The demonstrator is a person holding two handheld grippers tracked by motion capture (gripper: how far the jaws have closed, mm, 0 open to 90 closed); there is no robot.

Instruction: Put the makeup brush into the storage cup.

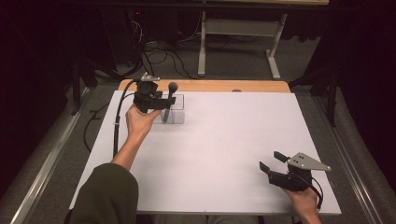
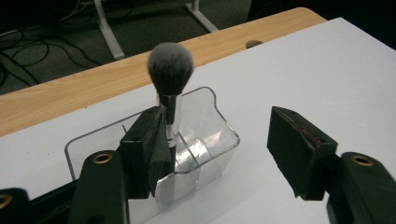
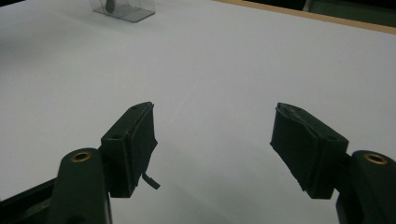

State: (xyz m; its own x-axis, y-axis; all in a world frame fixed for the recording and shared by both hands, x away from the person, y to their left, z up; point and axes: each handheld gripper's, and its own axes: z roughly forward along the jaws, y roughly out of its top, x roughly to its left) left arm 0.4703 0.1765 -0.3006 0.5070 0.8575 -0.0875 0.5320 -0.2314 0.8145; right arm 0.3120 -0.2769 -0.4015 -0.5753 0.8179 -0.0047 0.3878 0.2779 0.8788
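A makeup brush (image 2: 170,65) with a grey fluffy head and silver handle stands upright in a clear plastic holder (image 2: 223,128) near the table's far left (image 1: 178,117). My left gripper (image 2: 217,121) is open just in front of the holder; its left pad lies close against the brush handle and the right pad stands well off to the side. From above, the left gripper (image 1: 161,100) sits beside the brush (image 1: 172,87). My right gripper (image 1: 270,160) rests near the front right edge, open (image 3: 213,111), with nothing between its pads.
The white tabletop (image 1: 224,135) has a wooden strip (image 1: 210,86) along its far edge. Beyond it are desk legs (image 1: 201,46) and cables (image 1: 163,56) on the floor. A green sleeve (image 1: 107,196) comes in at the bottom left.
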